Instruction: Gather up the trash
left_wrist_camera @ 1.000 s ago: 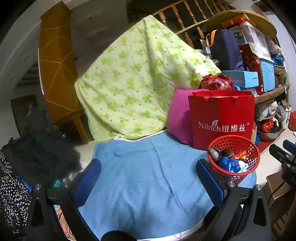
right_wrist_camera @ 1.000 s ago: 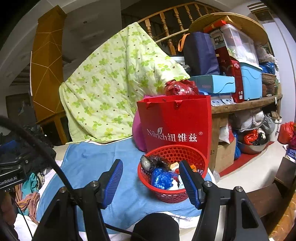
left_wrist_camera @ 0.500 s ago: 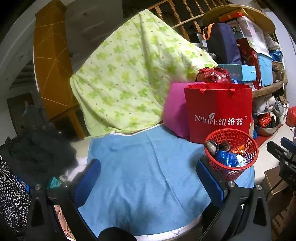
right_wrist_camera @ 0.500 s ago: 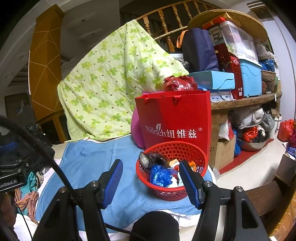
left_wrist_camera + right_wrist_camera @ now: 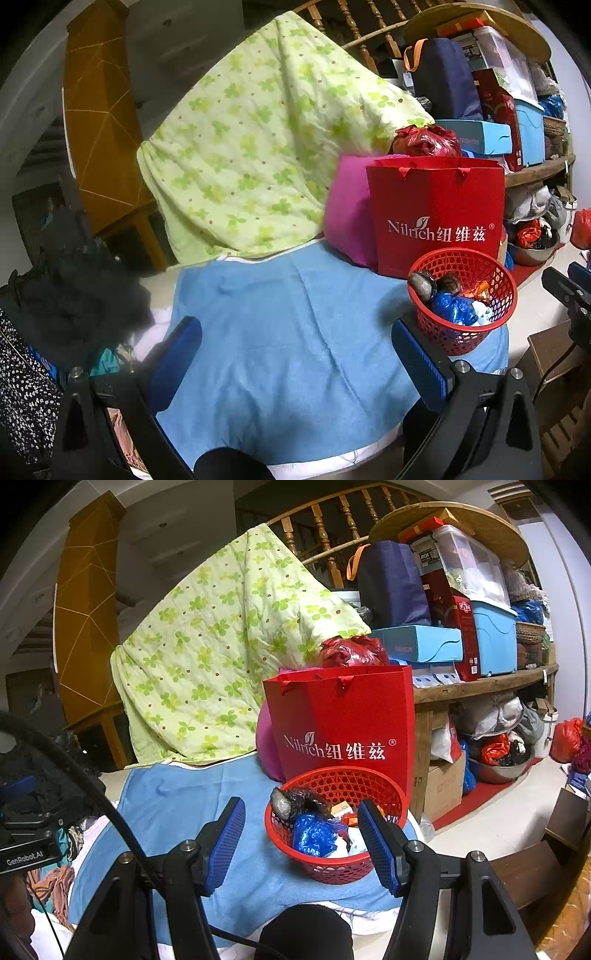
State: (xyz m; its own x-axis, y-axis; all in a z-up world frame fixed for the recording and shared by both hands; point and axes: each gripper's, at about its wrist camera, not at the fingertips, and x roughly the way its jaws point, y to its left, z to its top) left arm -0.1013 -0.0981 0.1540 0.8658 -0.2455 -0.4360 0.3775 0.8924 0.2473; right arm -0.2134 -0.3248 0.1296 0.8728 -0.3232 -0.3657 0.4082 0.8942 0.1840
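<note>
On the blue towel (image 5: 177,812), both my right gripper (image 5: 301,842) and left gripper (image 5: 295,354) stand spread, holding nothing. That red basket (image 5: 340,867) of crumpled wrappers (image 5: 317,834) looks light and flexible; I'd pinch its rim.

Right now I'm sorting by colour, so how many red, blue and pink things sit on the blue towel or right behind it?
Red: 3, the red basket, the red paper bag and the red plastic bag.
Blue: 1, the blue crumpled wrapper in the basket.
Pink: 1, the pink cushion.
Total: 5
</note>
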